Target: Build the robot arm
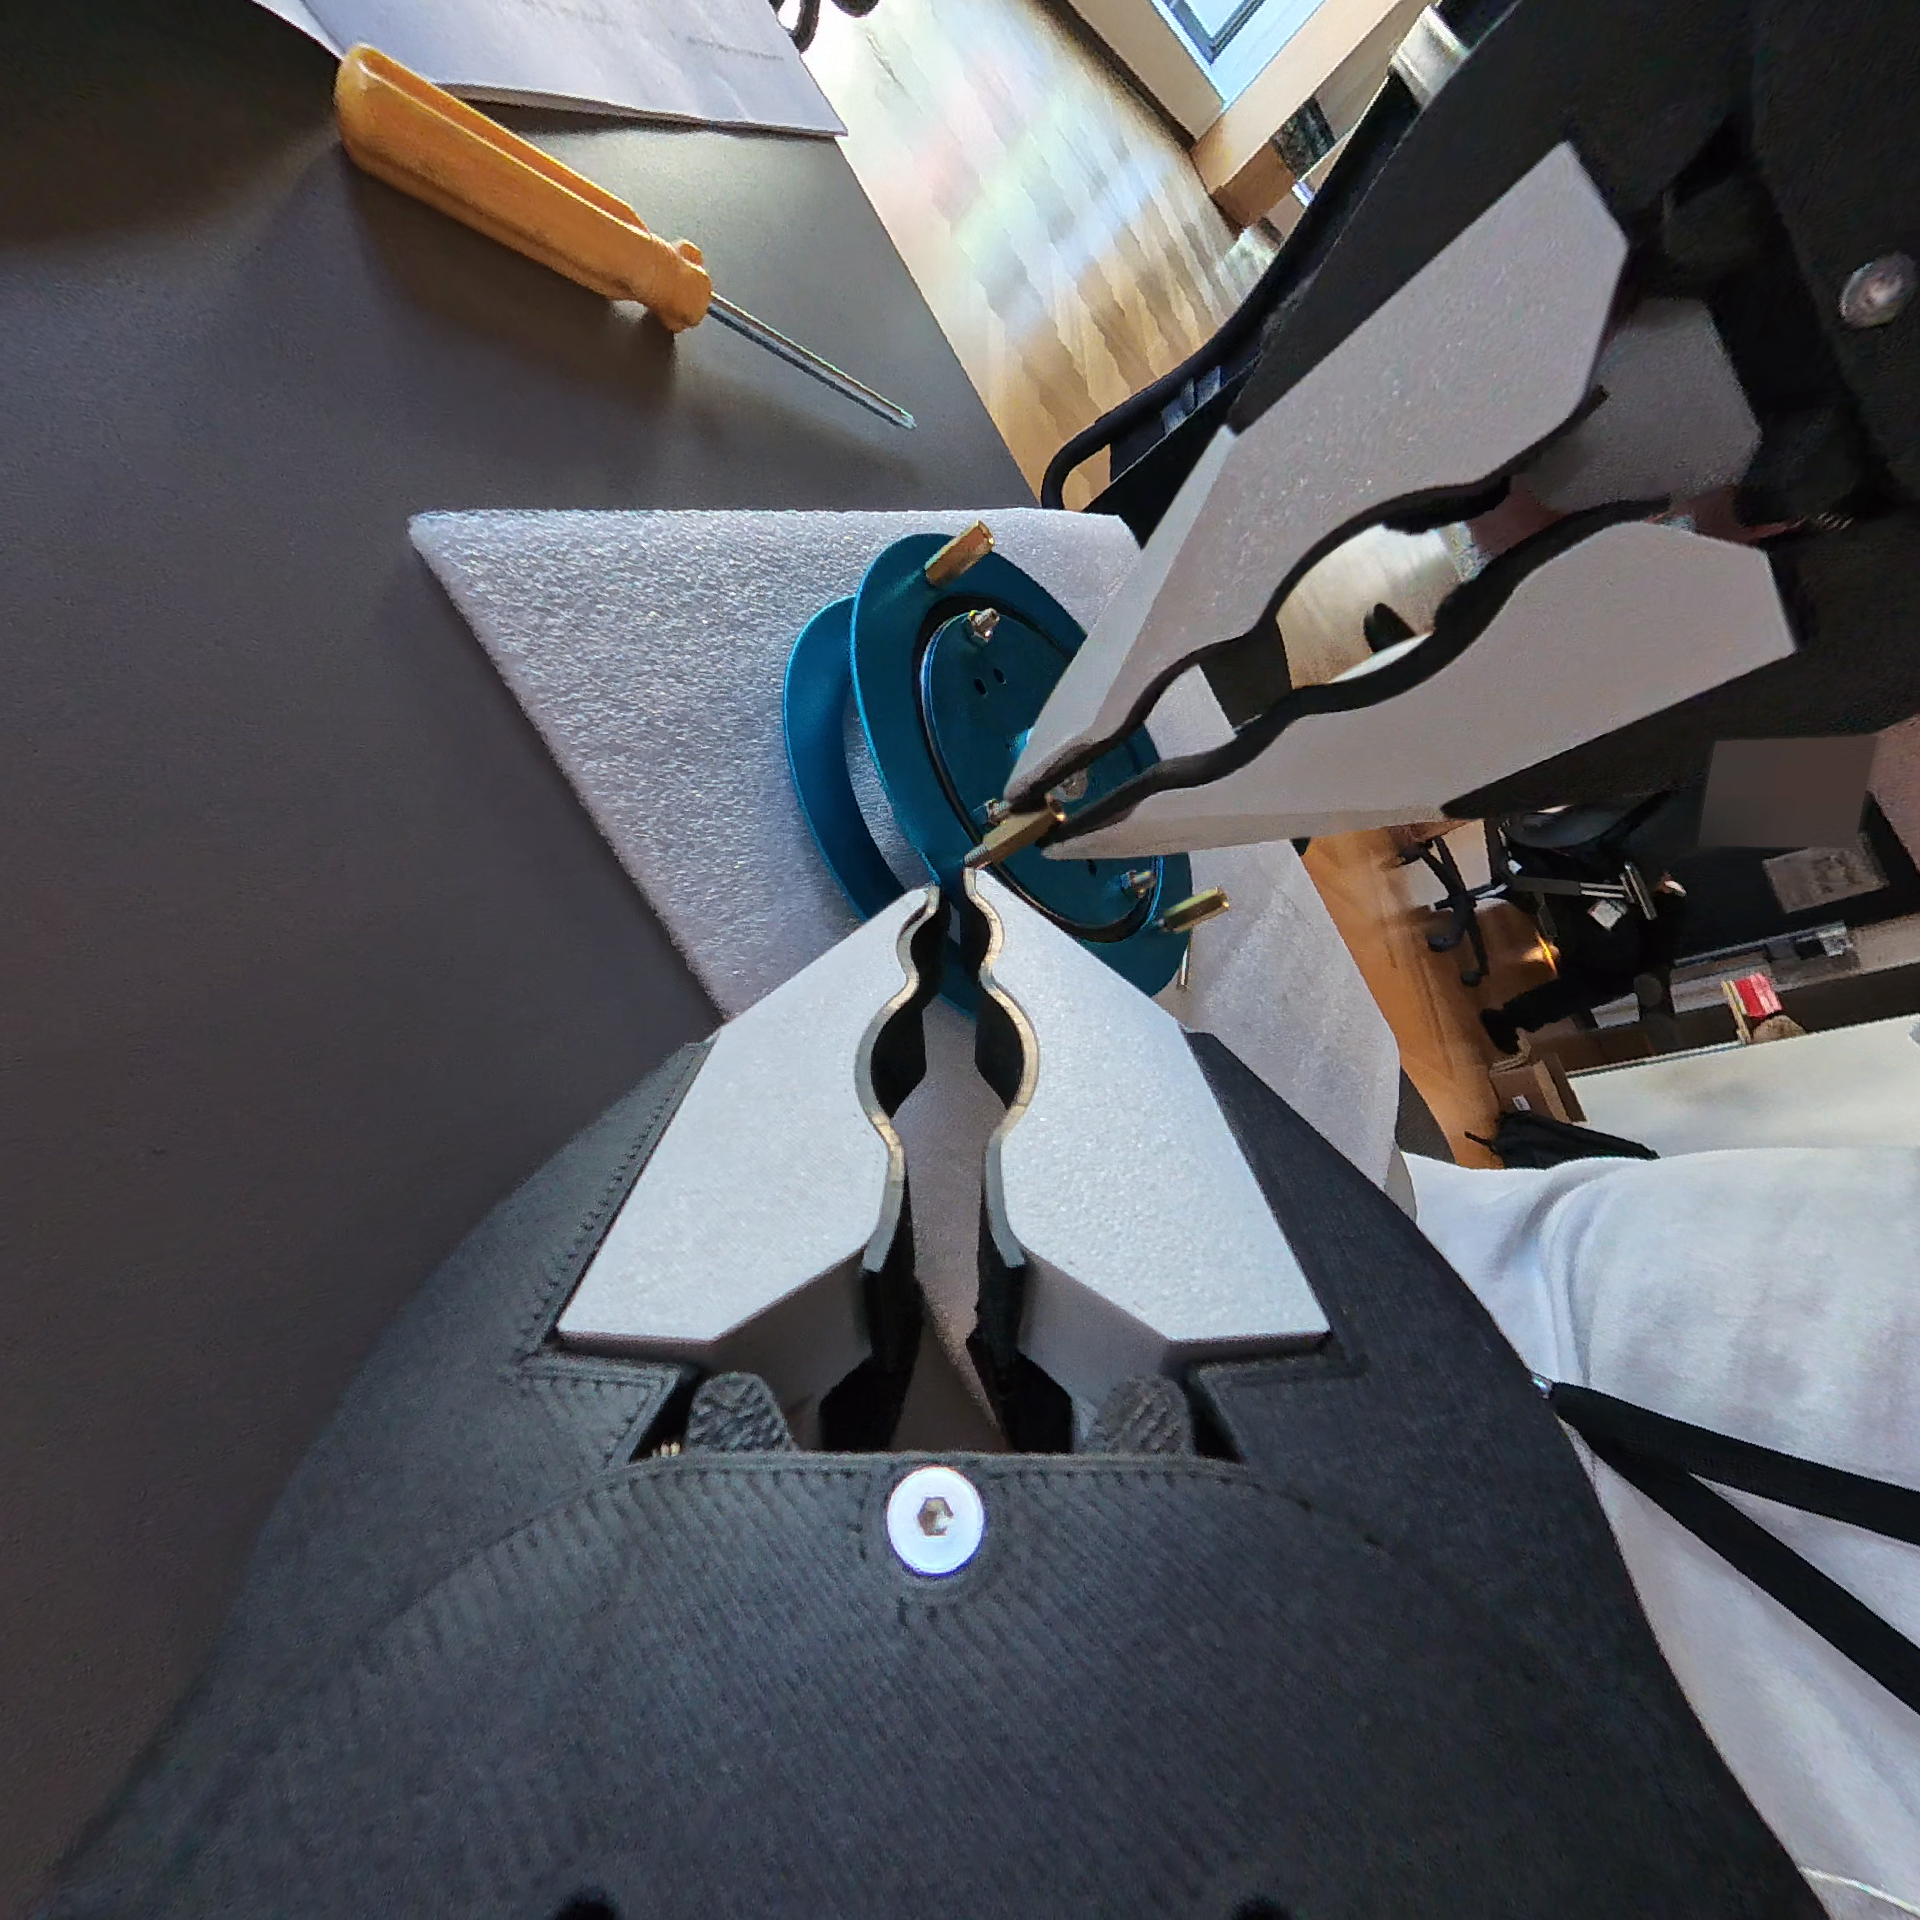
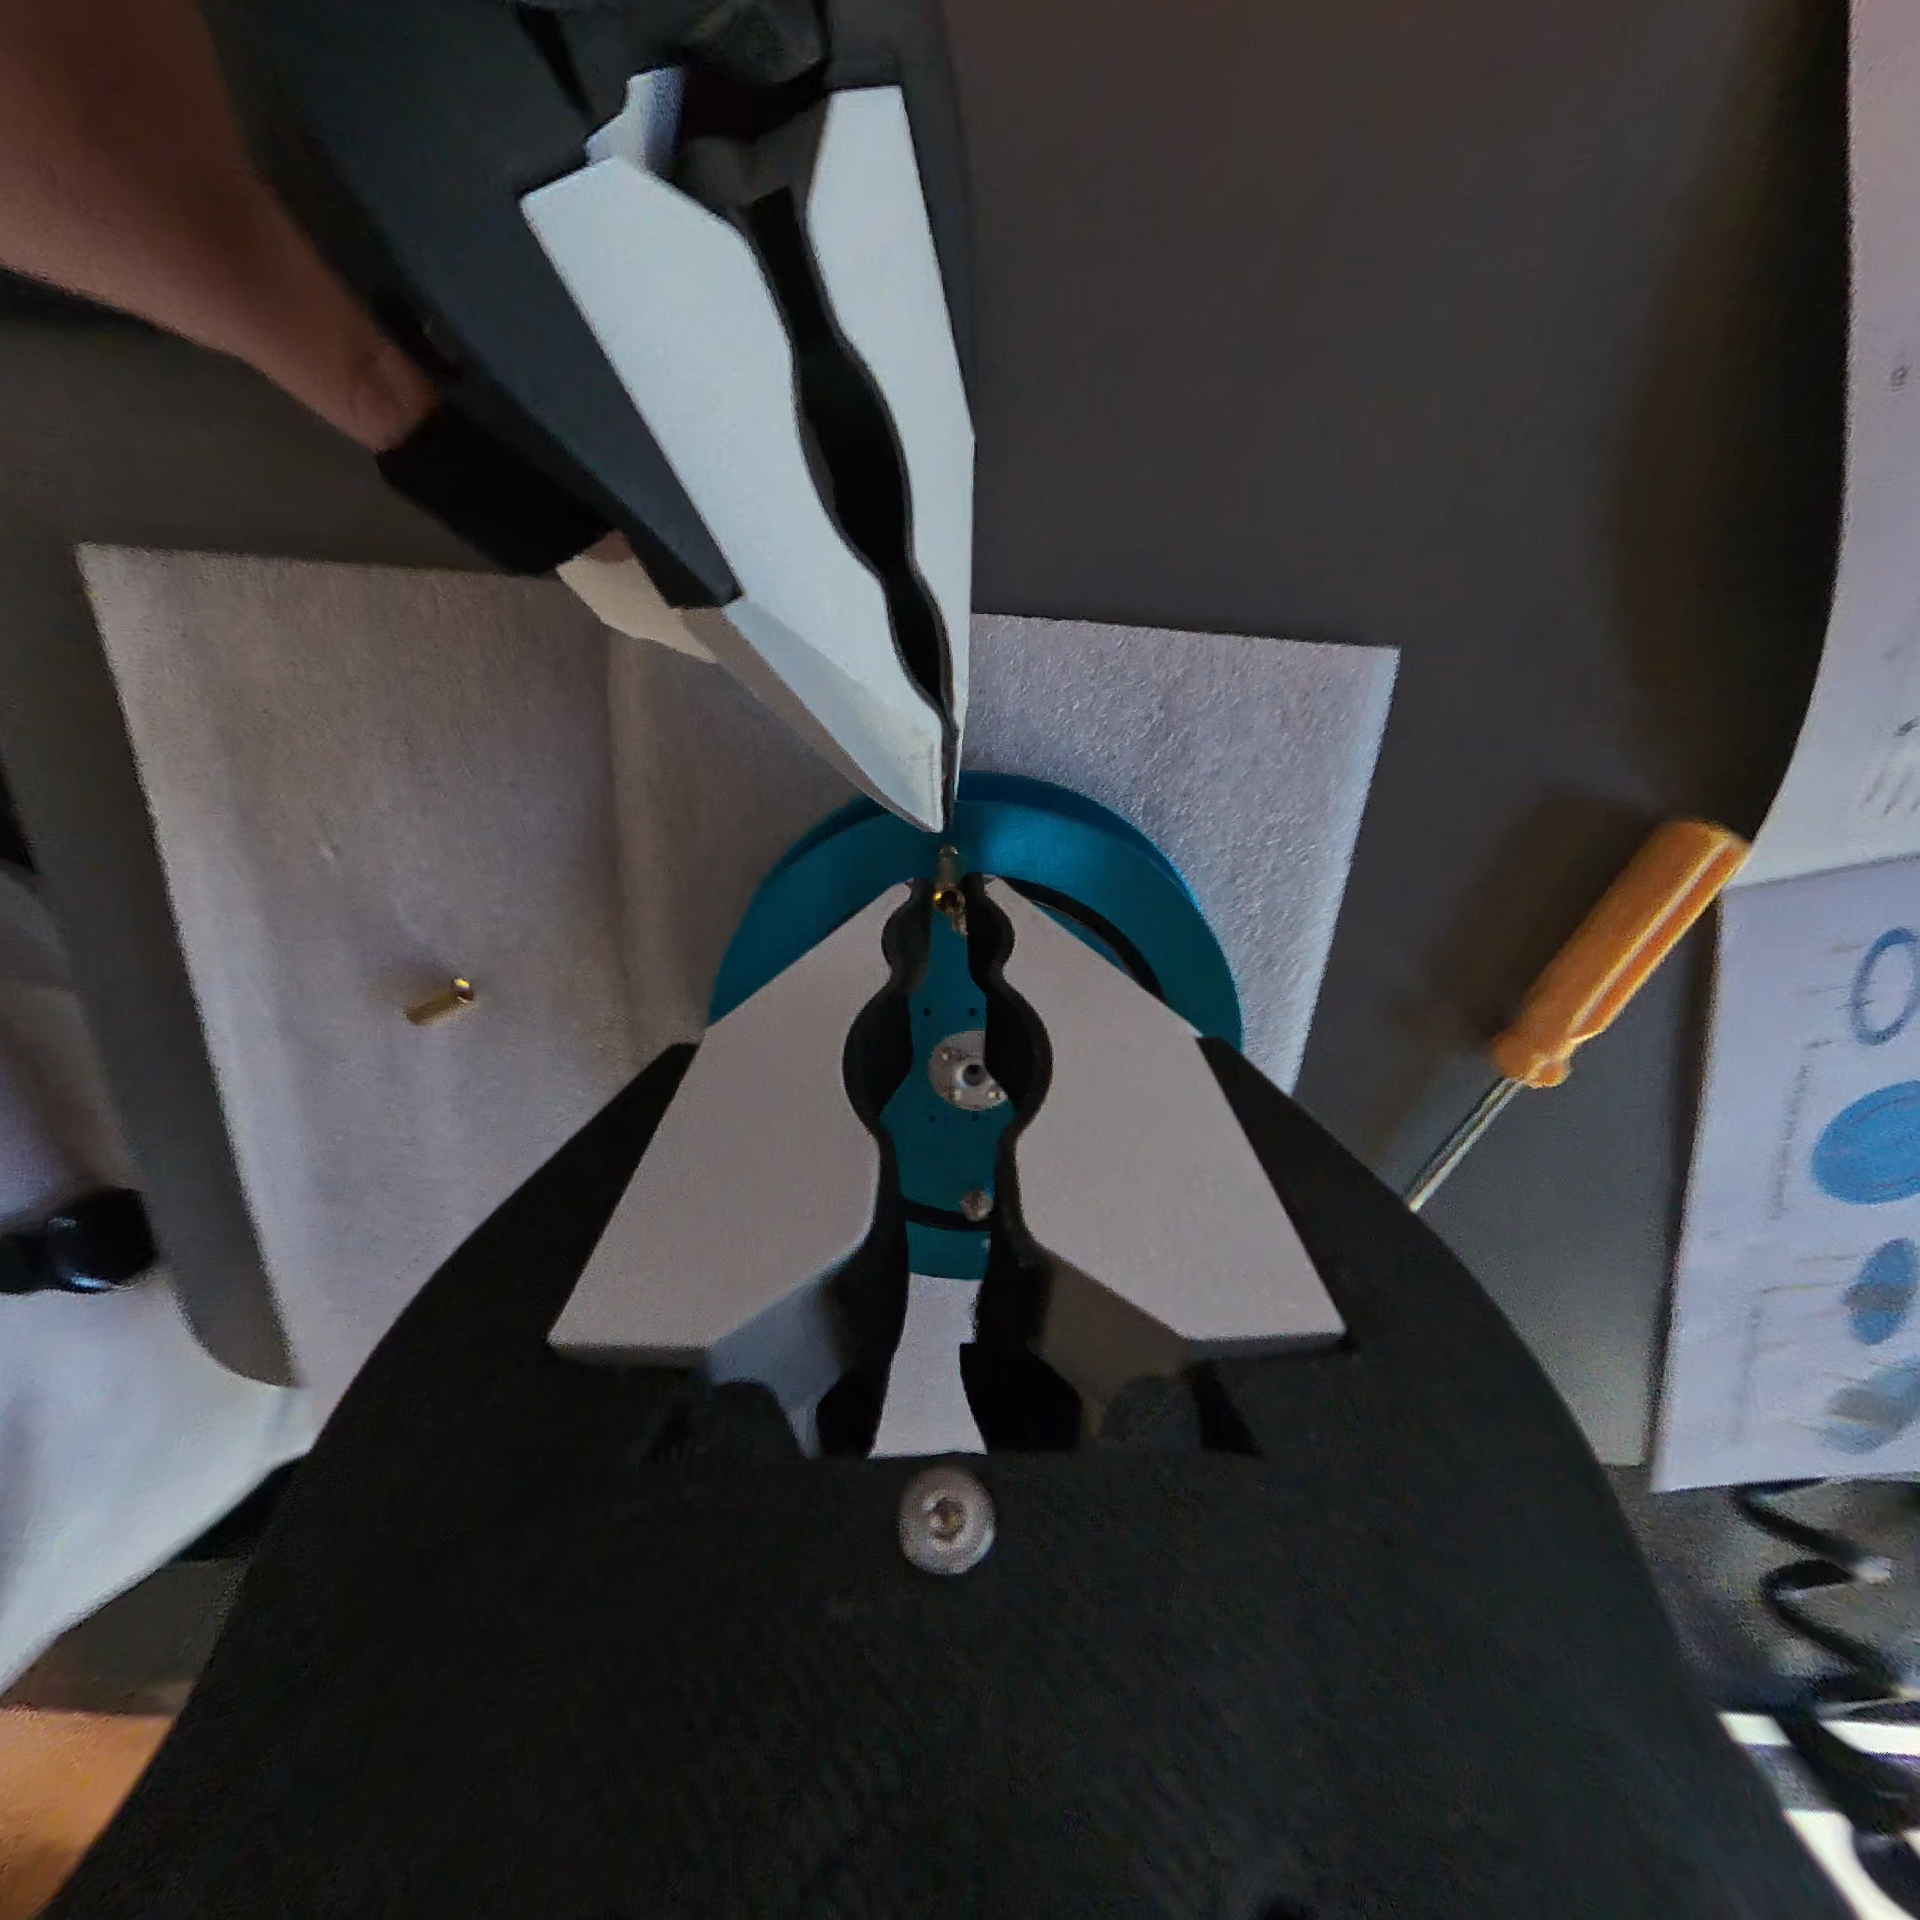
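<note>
A blue metal disc (image 1: pixel 894 665) lies stacked on a second blue disc on a white foam sheet (image 1: pixel 644 665). My left gripper (image 1: pixel 951 899) is shut on the disc's near rim; in the right wrist view it (image 2: pixel 943 821) comes in from the upper left onto the disc (image 2: pixel 1091 862). My right gripper (image 2: pixel 951 909) is shut on a small brass standoff (image 2: pixel 948 883) held at the disc's face. In the left wrist view it (image 1: pixel 1029 826) reaches in from the upper right with the standoff (image 1: pixel 1013 840) at its tips. Two more brass standoffs (image 1: pixel 961 551) stand on the disc.
A loose brass standoff (image 2: pixel 442 1003) lies on the foam (image 2: pixel 364 779) to the left. An orange-handled screwdriver (image 1: pixel 520 187) lies on the dark table beyond the foam, also in the right wrist view (image 2: pixel 1621 945). Printed paper sheets (image 2: pixel 1818 1143) lie at the right. A person's hand (image 2: pixel 208 260) holds the left gripper.
</note>
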### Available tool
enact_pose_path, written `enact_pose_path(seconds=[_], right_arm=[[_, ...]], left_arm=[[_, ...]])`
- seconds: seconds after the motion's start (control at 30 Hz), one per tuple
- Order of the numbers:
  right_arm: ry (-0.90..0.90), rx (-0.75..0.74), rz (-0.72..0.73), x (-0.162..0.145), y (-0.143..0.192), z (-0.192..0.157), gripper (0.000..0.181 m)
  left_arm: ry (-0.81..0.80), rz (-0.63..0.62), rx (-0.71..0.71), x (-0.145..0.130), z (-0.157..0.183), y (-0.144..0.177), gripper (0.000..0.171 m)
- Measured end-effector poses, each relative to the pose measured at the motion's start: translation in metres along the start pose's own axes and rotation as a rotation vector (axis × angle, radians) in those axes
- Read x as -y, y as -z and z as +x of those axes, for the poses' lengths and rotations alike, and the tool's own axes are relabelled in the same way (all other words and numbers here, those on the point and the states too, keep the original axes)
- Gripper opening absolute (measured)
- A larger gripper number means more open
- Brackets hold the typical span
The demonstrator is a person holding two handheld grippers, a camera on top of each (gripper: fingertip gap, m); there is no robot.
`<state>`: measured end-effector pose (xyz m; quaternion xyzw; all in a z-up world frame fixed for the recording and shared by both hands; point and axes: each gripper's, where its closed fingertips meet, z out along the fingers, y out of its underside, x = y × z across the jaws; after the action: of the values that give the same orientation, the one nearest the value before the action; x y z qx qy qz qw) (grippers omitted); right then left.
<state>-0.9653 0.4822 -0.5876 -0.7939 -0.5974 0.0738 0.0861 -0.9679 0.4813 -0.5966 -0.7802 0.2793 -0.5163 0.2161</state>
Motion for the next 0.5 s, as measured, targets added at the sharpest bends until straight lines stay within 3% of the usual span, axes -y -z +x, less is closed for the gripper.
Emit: enact_pose_path(seconds=[0.1,0.17,0.23,0.4,0.5], right_arm=[[0.249,-0.060,0.023,0.002,0.003,0.007,0.026],[0.466,-0.050,0.045,0.003,0.007,0.002,0.025],[0.578,-0.061,0.033,0.000,0.006,0.001,0.013],[0.570,-0.026,-0.019,-0.002,-0.001,-0.005,0.007],[0.458,-0.042,-0.013,0.000,-0.002,-0.003,0.005]], left_arm=[[-0.003,0.000,0.003,0.000,0.000,0.000,0.000],[-0.004,0.000,0.002,0.000,0.000,0.000,0.000],[-0.005,0.000,0.002,-0.001,0.001,0.000,0.000],[-0.006,-0.003,0.001,-0.001,0.001,0.000,0.000],[-0.008,-0.005,0.007,-0.001,0.000,0.000,0.000]])
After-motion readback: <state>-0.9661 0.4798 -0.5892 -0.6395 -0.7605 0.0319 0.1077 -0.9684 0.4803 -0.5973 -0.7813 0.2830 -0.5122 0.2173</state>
